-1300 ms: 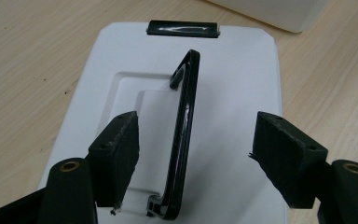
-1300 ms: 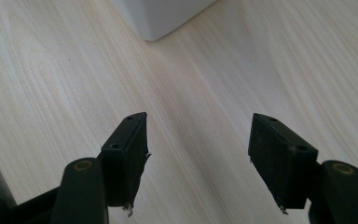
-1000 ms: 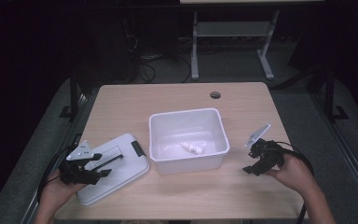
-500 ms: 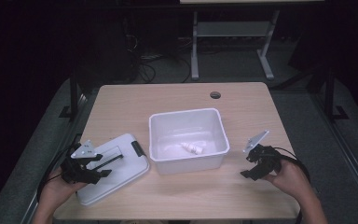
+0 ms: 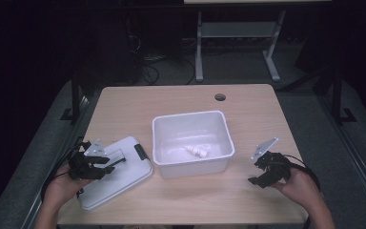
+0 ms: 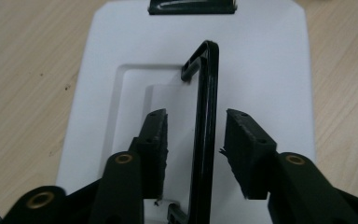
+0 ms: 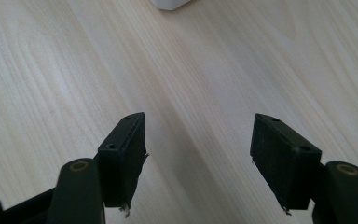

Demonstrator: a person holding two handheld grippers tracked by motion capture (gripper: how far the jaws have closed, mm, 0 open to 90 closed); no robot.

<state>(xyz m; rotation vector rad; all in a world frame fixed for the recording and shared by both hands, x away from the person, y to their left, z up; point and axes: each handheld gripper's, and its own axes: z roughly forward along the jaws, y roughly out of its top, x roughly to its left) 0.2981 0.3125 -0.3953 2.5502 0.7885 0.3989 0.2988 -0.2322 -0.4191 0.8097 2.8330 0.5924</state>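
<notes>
A white lid (image 5: 124,177) lies flat at the table's left, with a black handle (image 5: 116,162) standing up on it. My left gripper (image 5: 108,165) hovers over the lid. In the left gripper view the handle (image 6: 207,116) runs between the two pads (image 6: 156,140) with a small gap on each side. The jaws have just been closing around it, and my left gripper (image 6: 196,116) is still open. A white bin (image 5: 190,168) sits mid-table with a small white piece (image 5: 198,151) inside. My right gripper (image 5: 256,172) rests open right of the bin, and the right gripper view (image 7: 198,121) shows bare wood between its jaws.
The lid has a black latch (image 5: 140,151) on its far edge, also seen ahead of the jaws (image 6: 192,6). A round cable hole (image 5: 220,97) sits near the table's far edge. A corner of the bin (image 7: 170,3) lies ahead of the right gripper.
The left jaws have narrowed around the lid's handle. Both hands have stayed about where they were.
</notes>
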